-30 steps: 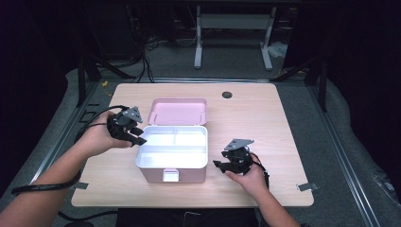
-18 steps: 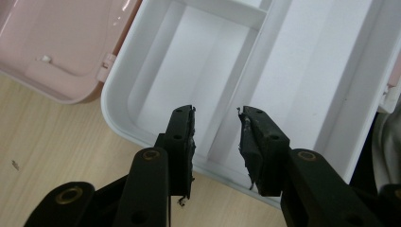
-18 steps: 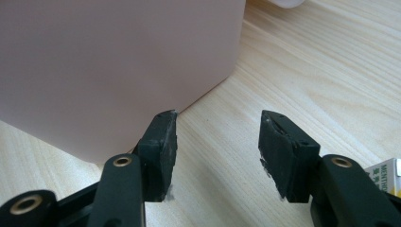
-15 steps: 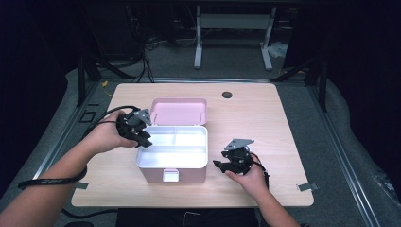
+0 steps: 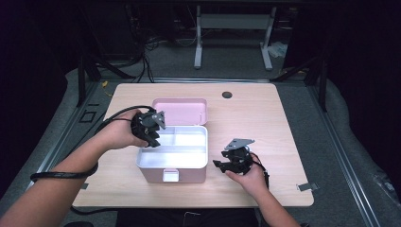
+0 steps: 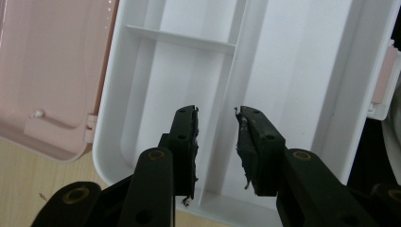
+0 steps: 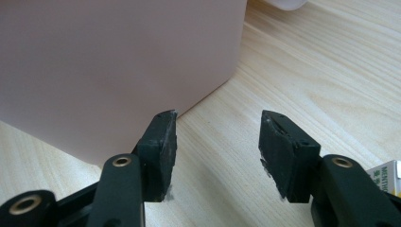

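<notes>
Your pink box (image 5: 172, 158) sits open at frame centre on the table (image 5: 265, 118), lid back, white tray empty; left claw (image 6: 216, 142) hovers above it, apart, right claw (image 7: 217, 142) apart beside it, so filling remains

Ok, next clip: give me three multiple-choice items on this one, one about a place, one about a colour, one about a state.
1. Where is the left gripper?
A. above the open box's white tray
B. on the floor
C. beside the dark round hole in the table

2. What colour is the hinged plastic lid of the storage box?
A. green
B. pink
C. black

3. How do the right gripper's jaws stand?
A. shut on a pen
B. shut on the lid
C. open, holding nothing

Answers:
1. A: the left gripper view looks straight down into the divided white tray.
2. B: the lid lies open behind the box, pale pink.
3. C: bare wooden table shows between the jaws.
</notes>
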Motion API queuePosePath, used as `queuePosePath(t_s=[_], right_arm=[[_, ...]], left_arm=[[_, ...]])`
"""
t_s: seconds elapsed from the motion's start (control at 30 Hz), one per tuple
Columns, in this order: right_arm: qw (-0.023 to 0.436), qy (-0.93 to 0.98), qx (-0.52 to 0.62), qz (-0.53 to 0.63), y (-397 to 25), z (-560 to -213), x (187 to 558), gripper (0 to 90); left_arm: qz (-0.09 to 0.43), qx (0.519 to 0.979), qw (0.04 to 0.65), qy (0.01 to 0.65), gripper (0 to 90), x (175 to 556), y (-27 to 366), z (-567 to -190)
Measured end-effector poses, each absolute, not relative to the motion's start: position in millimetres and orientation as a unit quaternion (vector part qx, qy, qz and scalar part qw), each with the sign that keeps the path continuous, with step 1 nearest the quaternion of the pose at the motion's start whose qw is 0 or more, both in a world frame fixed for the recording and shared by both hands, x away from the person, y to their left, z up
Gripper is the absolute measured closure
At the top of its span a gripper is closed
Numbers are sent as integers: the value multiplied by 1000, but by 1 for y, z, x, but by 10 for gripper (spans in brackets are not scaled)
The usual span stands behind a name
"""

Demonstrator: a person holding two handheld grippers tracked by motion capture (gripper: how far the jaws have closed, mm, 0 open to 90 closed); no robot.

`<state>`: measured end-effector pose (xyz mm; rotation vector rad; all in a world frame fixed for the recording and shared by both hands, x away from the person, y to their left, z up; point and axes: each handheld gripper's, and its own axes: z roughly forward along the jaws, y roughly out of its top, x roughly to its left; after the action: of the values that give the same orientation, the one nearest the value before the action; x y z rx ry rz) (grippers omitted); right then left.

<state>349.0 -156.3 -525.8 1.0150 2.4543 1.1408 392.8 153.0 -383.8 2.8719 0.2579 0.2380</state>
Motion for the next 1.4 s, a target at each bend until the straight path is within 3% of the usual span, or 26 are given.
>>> queuePosePath(t_s=[1.4], right_arm=[[117,842,349,394,-158,-527,351,466]], left_arm=[[38,996,52,54,856,407,101,-410]])
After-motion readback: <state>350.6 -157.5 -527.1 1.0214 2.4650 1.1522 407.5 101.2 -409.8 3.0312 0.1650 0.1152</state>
